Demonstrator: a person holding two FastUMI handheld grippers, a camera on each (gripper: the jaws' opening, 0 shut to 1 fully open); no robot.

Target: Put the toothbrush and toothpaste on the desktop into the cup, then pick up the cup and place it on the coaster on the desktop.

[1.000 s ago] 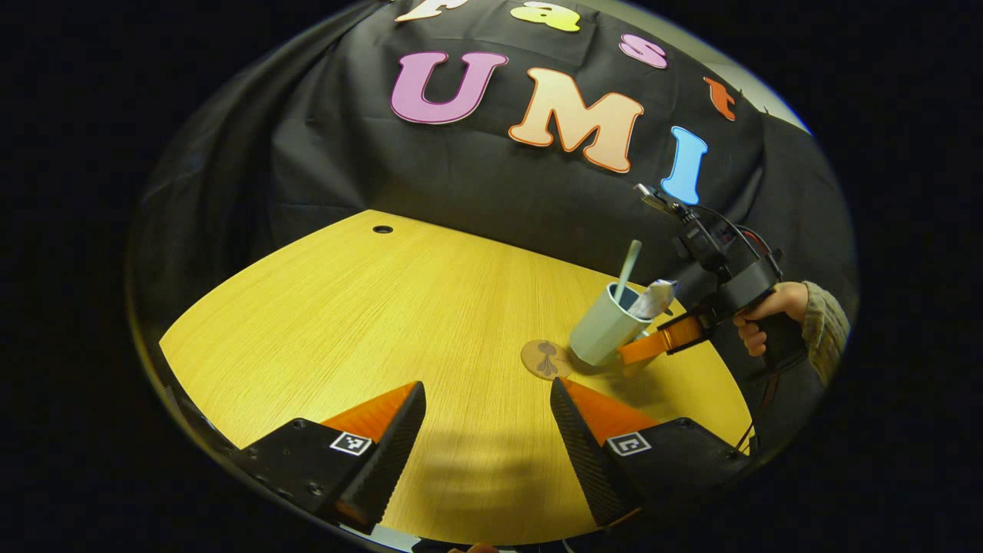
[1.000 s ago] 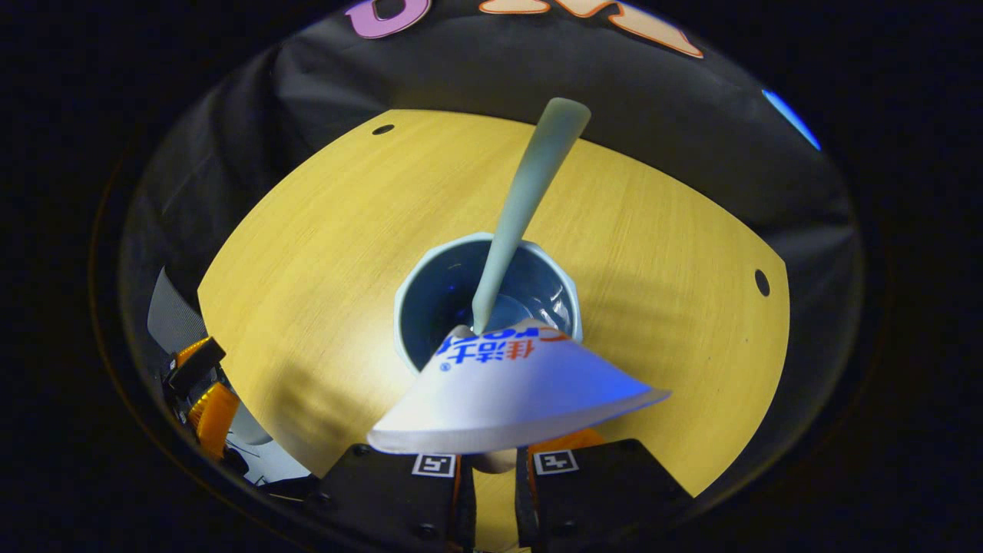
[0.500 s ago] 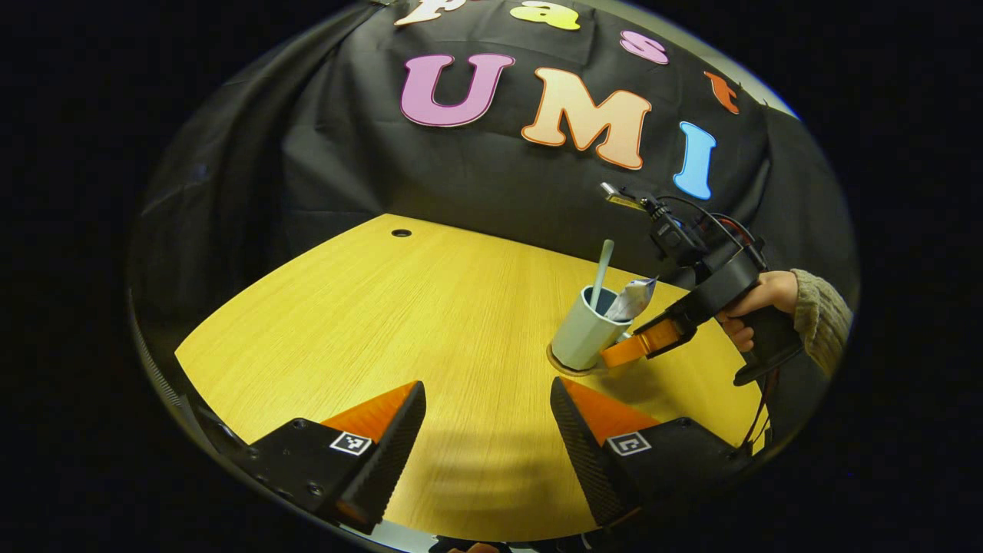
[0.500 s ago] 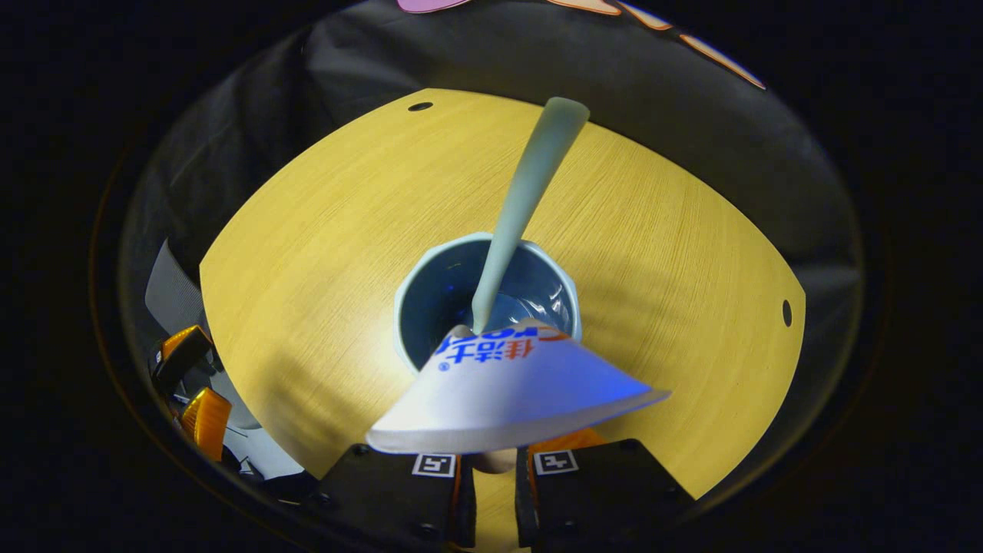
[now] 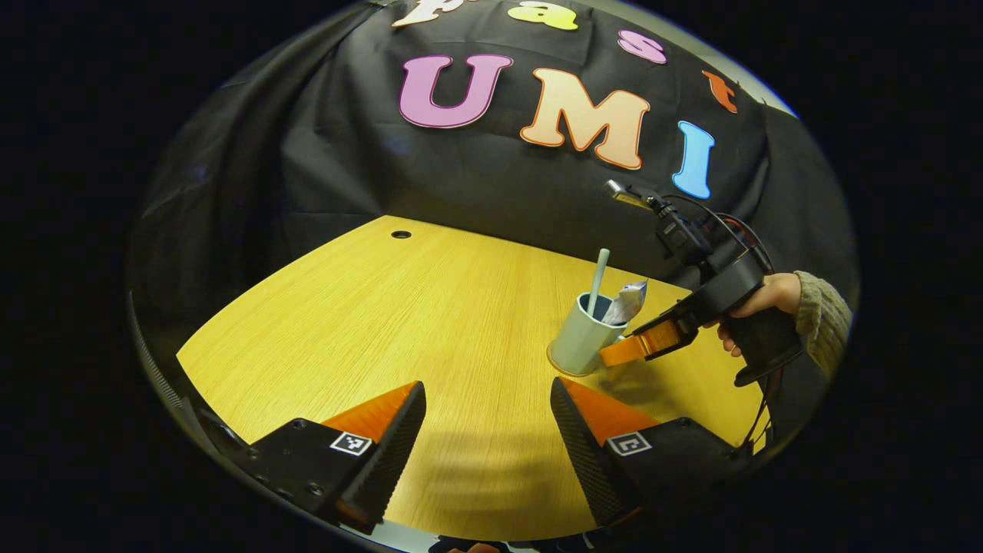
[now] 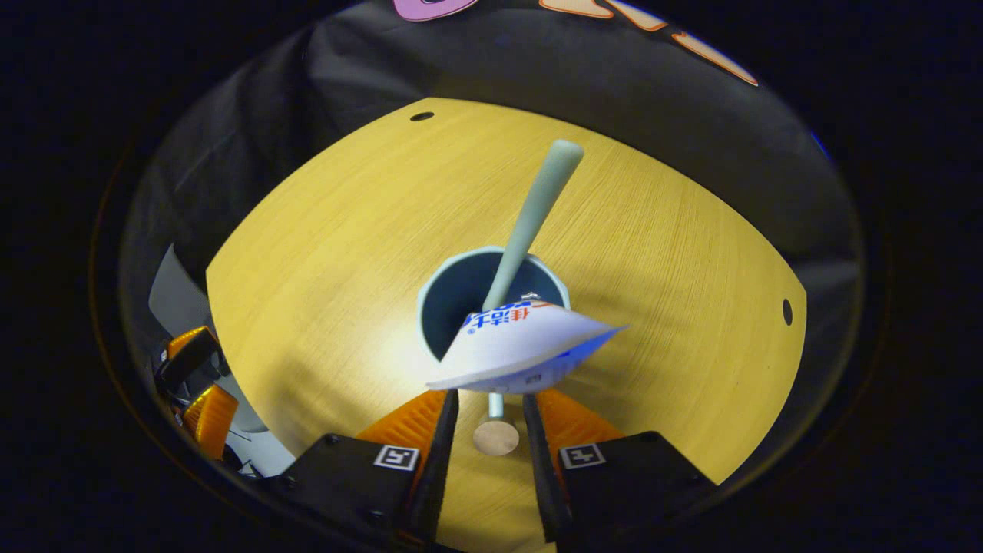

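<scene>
1. Left gripper view: the left gripper [image 5: 486,388] hangs idle above the near edge of the tabletop [image 5: 369,322]. Its fingers are spread wide with nothing between them, well apart from the work.
2. Toward the right-hand edge of the tabletop as this view has it, the cup [image 5: 577,347] stands upright on the coaster [image 5: 567,375], of which a thin rim peeks out at the base.
3. The toothbrush [image 5: 597,270] rises from the cup with its handle end up. The toothpaste [image 5: 626,302] leans against the rim beside it, flat crimped end uppermost, so both items are in.
4. The right gripper [image 5: 618,353], gripped by a hand [image 5: 756,299] in a knitted sleeve [image 5: 825,322], points at the cup's right side just below the rim. That is probably where a two-finger hold can carry a loaded cup without tipping it.
5. Right gripper view: looking down along the right gripper [image 6: 491,397], the fingers stand a little apart with a clear gap, pressing on nothing I can make out.
6. Just ahead of them, the cup [image 6: 461,296] sits level. The toothbrush [image 6: 537,207] slants away and the toothpaste [image 6: 522,346] fans out over the near rim.
7. By my reading, the placement is as good as done; what remains is to draw the gripper back without catching the overhanging tube.
</scene>
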